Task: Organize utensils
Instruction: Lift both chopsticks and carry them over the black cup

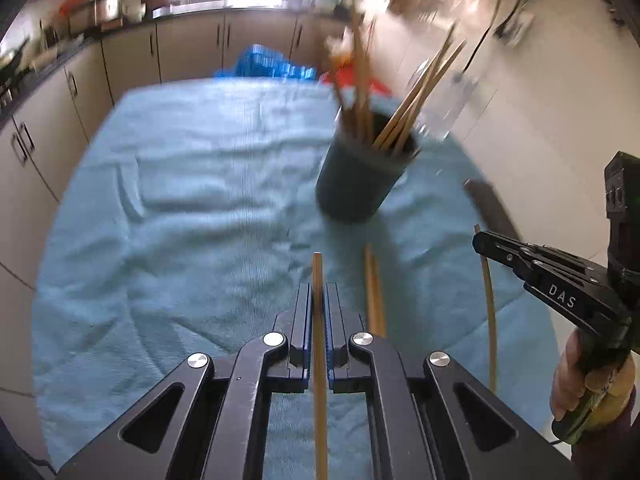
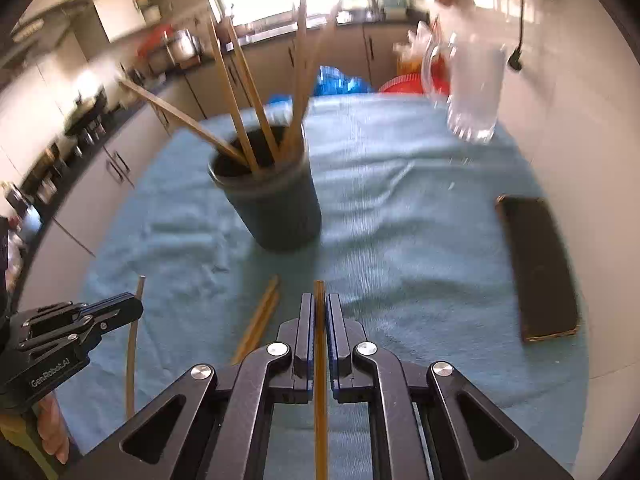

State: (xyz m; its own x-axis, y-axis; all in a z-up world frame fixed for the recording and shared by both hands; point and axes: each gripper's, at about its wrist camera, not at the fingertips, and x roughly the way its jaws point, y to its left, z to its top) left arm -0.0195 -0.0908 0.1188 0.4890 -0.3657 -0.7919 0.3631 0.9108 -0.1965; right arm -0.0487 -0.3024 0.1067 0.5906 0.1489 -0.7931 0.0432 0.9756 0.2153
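A dark cup holding several wooden chopsticks stands upright on a blue towel. My left gripper is shut on one chopstick, which runs straight along between its fingers, lifted off the towel. My right gripper is shut the same way on another chopstick. Each gripper also shows side-on in the other view, the right gripper and the left gripper, each with its chopstick hanging below. A pair of loose chopsticks lies on the towel between them.
A clear glass mug stands at the towel's far right. A flat black case lies on the right edge. A blue bag and a red item sit beyond the towel. Kitchen cabinets line the back and left.
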